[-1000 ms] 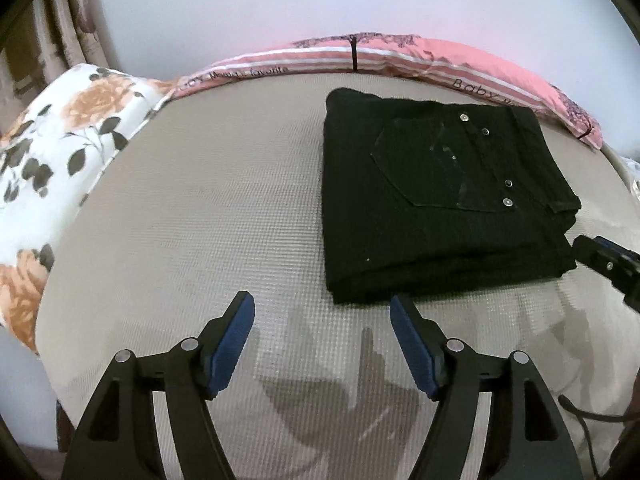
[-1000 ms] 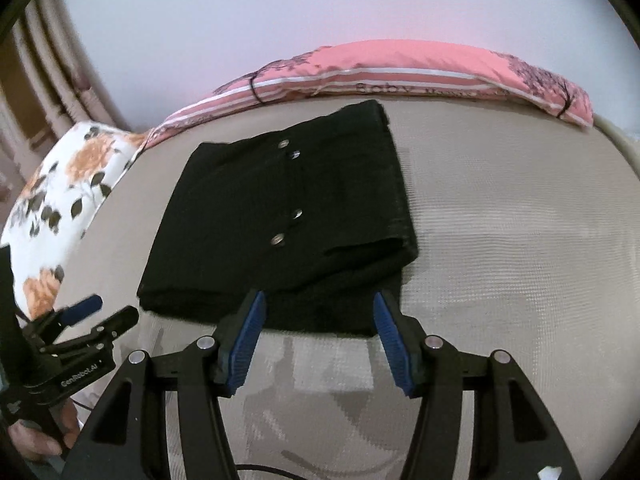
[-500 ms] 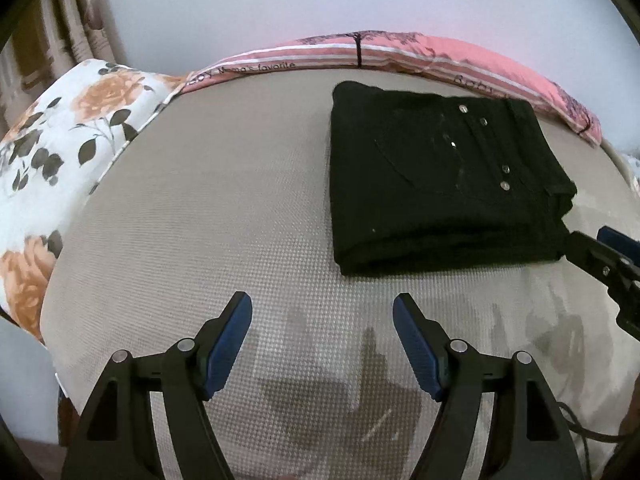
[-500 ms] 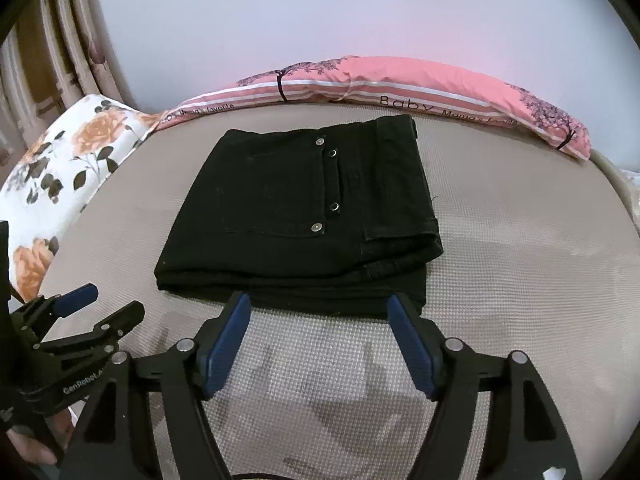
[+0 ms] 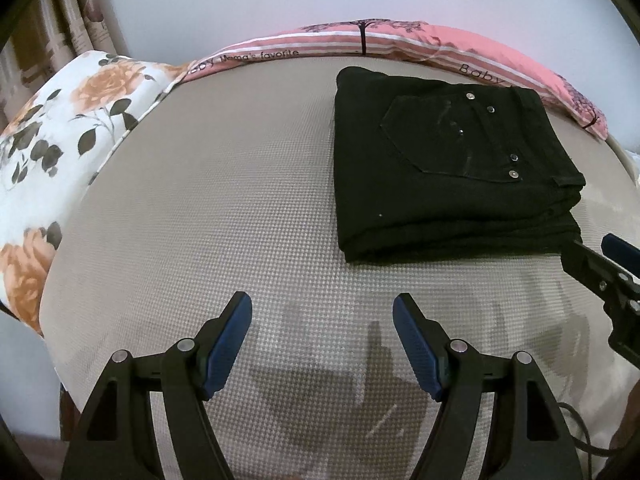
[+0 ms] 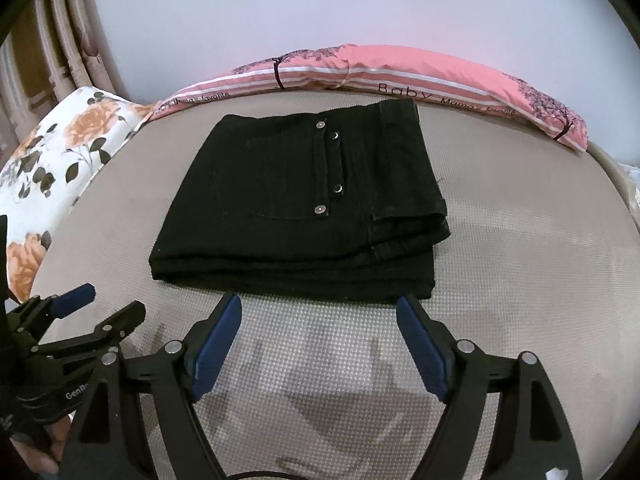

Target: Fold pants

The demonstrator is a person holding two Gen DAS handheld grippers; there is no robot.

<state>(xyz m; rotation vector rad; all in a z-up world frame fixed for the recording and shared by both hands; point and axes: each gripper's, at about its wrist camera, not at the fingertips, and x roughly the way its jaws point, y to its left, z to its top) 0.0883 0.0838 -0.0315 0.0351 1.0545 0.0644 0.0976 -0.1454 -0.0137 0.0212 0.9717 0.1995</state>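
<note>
Black pants (image 5: 448, 176) lie folded into a compact rectangle on the beige textured bed surface (image 5: 224, 208), back pocket with silver studs facing up; they also show in the right wrist view (image 6: 304, 204). My left gripper (image 5: 322, 340) is open and empty, hovering over bare bed to the lower left of the pants. My right gripper (image 6: 318, 340) is open and empty, just in front of the pants' near edge, not touching. The right gripper's tips show at the right edge of the left wrist view (image 5: 600, 276); the left gripper shows at lower left of the right wrist view (image 6: 76, 320).
A pink striped pillow (image 6: 400, 76) lies along the far edge of the bed against a white wall. A white floral pillow (image 5: 52, 152) sits at the left edge. Curtains (image 6: 48, 48) hang at the far left. A cable (image 5: 580, 436) trails at lower right.
Both grippers have drawn back from the folded pants, which now look farther away. The pants have not moved. Both stay open.
</note>
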